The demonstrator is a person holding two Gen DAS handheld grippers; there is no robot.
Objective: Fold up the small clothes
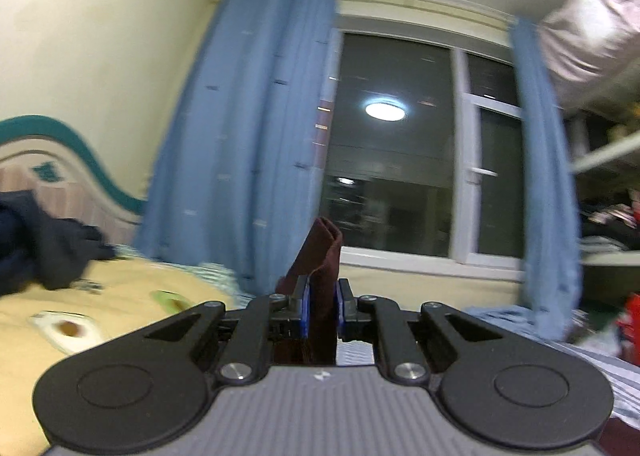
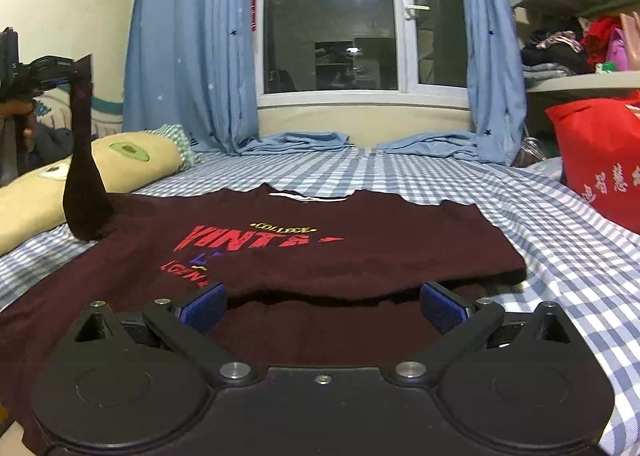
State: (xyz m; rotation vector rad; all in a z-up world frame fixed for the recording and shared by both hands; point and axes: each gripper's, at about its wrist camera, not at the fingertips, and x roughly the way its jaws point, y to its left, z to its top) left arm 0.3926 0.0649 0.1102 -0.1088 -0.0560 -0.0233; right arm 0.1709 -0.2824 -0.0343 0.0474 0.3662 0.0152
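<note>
Now the maroon T-shirt [image 2: 304, 256] lies flat on the blue-and-white checked bedsheet [image 2: 540, 224], print side up, its neckline toward the window [image 2: 332, 16]. Its hem end reaches under the right tool [image 2: 322, 306], whose blue ribbed pads [image 2: 442, 306] stand wide apart just above the cloth, with nothing pinched; the near right part of the shirt is doubled over, making a thick dark edge just beyond those pads. The left sleeve [image 2: 82, 160] is pulled up off the bed into a narrow, taut strip widening toward the shirt's shoulder. At its top the left tool [image 1: 322, 306] pinches it: the blue pads are pressed together on the fabric, and a crumpled tip of the sleeve sticks up past them against the window.

The shirt is soft, matte knit, printed with red block letters and a small yellow line reading "COLLEGE". Both tools are black, hard plastic with round pivot housings and metal screw heads. Left of the shirt a beige plush pillow [image 2: 100, 168] with green patches rests on the bed; right of it stands a glossy red bag [image 2: 600, 152]. Blue curtains [image 2: 192, 56] flank the window.
</note>
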